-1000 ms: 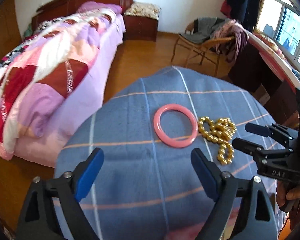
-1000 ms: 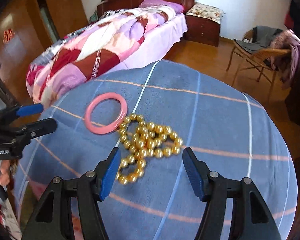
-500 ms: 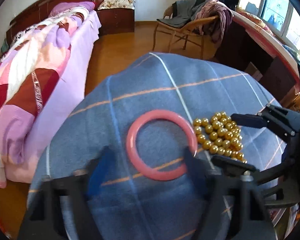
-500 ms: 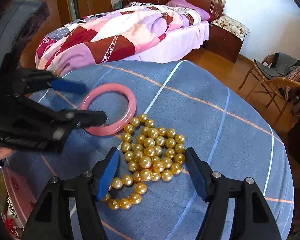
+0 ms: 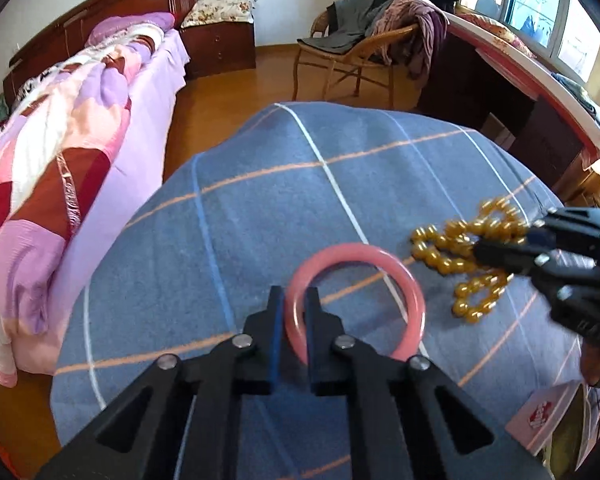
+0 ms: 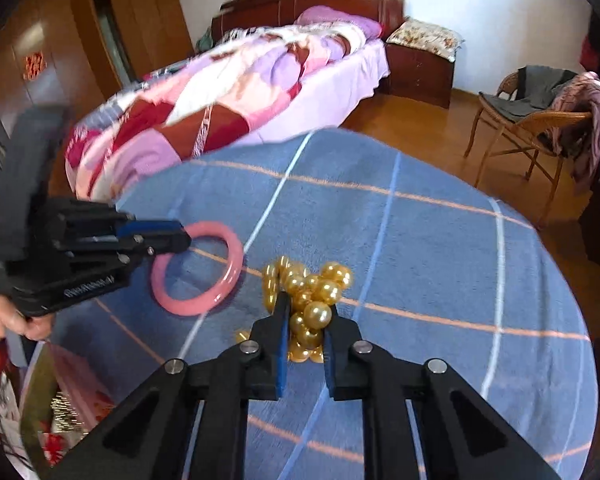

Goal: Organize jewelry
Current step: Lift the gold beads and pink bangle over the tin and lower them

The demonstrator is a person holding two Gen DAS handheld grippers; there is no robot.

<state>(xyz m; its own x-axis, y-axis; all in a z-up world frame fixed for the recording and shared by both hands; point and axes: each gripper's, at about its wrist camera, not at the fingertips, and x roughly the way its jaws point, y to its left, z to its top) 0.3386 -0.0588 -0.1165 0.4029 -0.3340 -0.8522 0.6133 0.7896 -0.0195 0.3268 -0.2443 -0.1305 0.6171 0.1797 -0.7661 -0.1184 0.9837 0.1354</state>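
Between the left gripper's fingers: the left gripper [image 5: 291,312] is pinched onto the near-left rim of the smooth pink ring-shaped bangle [image 5: 356,300], with one blue-padded finger [image 5: 275,320] outside the ring and the other inside it.
Between the right gripper's fingers: the right gripper [image 6: 305,322] is pressed together on a bunch of the glossy gold bead necklace [image 6: 310,296] (only part of the strand sits between the pads).
Bangle position: its far side rests on or just above the blue checked tablecloth [image 5: 260,208]; which of the two cannot be told.
Necklace position: heaped just beside the bangle, loose loops trailing past the fingers toward the cloth.
Destination: a pale box with red print [image 5: 540,416] shows at the table's near edge; it is probably the place to store them, though that is a guess.
Risk, bangle: held at one narrow point, the hard slick ring may pivot or slip out if swung.
Risk, necklace: unheld loops may sag, snag the bangle or drag the cloth during a lift.
Risk, grippers: they work near each other and could collide.
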